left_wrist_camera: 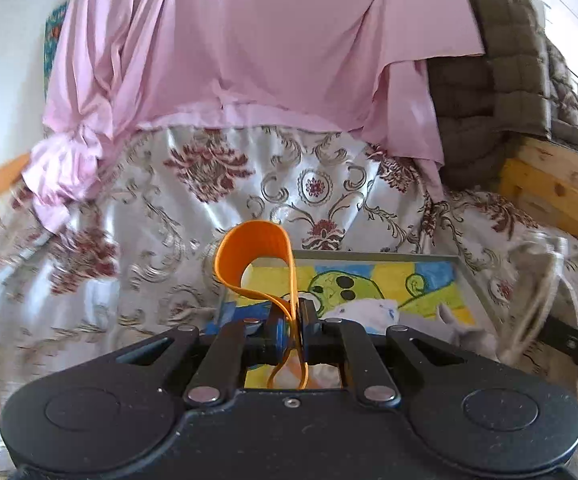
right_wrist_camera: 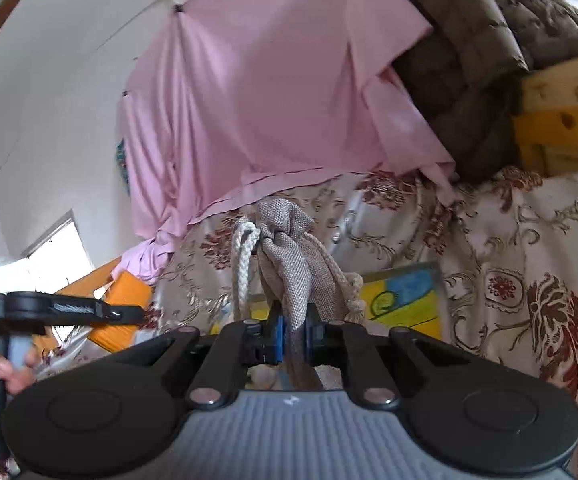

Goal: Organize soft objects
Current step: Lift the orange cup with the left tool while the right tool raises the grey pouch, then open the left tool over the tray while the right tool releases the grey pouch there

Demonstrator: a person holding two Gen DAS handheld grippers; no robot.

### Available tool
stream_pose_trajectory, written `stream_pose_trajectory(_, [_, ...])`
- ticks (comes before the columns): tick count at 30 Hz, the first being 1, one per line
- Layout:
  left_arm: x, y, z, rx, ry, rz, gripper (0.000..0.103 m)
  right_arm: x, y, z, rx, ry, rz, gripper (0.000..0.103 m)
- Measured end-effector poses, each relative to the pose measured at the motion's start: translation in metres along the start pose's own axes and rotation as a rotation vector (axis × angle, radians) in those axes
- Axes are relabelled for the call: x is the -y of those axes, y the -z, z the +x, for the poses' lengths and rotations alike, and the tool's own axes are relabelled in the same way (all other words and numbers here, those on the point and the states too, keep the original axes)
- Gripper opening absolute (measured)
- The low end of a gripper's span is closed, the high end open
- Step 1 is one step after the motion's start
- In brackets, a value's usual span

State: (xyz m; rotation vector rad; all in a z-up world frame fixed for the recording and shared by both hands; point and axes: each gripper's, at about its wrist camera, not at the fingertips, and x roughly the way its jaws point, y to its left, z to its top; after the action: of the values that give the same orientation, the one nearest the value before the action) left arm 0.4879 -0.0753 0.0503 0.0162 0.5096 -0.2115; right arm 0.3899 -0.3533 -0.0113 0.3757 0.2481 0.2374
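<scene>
Floral cloth [left_wrist_camera: 69,272] at left edge — motion-blurred

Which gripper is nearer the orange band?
Left. The left gripper is shut on the orange band, which loops up from its jaws. The right gripper is shut on a grey drawstring bag, off to the side of the band.

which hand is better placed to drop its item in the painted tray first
Left, probably. The left gripper, shut on the orange band, sits right over the painted tray; the right gripper, holding the grey pouch, sees it off to one side.
</scene>
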Motion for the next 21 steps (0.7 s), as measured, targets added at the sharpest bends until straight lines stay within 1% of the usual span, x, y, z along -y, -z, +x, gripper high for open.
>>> stream_pose_trajectory(2, [0.001,0.001,0.02,0.007,0.014,-0.009,0.009,0.008,0.0,0.006,-0.01,0.015,0.004,0.011])
stream_pose_trajectory(6, [0.009,0.007,0.058,0.006,0.055,0.022,0.009,0.015,0.0,0.016,-0.02,0.052,0.009,0.011])
stream_pose_trajectory(11, [0.032,0.021,0.076,0.022,0.179,0.116,0.011,0.017,0.001,0.032,-0.05,0.094,0.014,0.011])
stream_pose_trajectory(13, [0.04,0.026,0.08,0.019,0.214,0.144,0.011,0.017,0.002,0.037,-0.079,0.099,0.041,0.011])
stream_pose_trajectory(15, [0.047,0.03,0.086,0.009,0.226,0.158,0.011,0.019,0.004,0.042,-0.105,0.09,0.075,0.012])
stream_pose_trajectory(16, [0.049,0.032,0.09,-0.001,0.23,0.157,0.012,0.02,0.004,0.045,-0.119,0.09,0.083,0.012])
stream_pose_trajectory(18, [0.05,0.033,0.101,-0.043,0.242,0.133,0.013,0.022,0.005,0.05,-0.145,0.089,0.089,0.014])
stream_pose_trajectory(20, [0.049,0.034,0.112,-0.075,0.253,0.089,0.015,0.023,0.006,0.051,-0.159,0.084,0.098,0.017])
stream_pose_trajectory(21, [0.048,0.034,0.117,-0.088,0.258,0.066,0.017,0.024,0.006,0.053,-0.17,0.081,0.108,0.021])
